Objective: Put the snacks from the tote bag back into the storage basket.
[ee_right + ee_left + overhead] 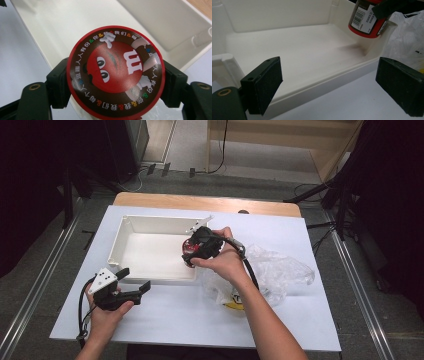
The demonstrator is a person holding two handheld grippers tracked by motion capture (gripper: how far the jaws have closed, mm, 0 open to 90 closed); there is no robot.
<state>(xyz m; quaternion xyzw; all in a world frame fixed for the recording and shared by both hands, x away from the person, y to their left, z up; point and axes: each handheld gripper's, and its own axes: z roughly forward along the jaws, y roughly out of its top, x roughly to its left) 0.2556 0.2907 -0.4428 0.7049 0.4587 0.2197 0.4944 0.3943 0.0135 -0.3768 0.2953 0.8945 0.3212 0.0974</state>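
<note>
A round red and brown candy tub [115,72] with a cartoon face on its lid is clamped between the jaws of my right gripper [196,251]. It hangs over the right end of the white tray [150,224], just above the rim, and its barcode label [364,18] faces my left gripper. My left gripper [136,279] rests on the table in front of the tray's near left corner. Its jaws stand wide apart with nothing between them, pointing into the tray [287,50].
A crumpled clear plastic bag [272,272] with something yellow inside lies on the white table cover [310,320] right of the tray, under my right forearm. The tray's floor is bare. Beyond the table's far wooden edge [205,202] lie cables and dark stands.
</note>
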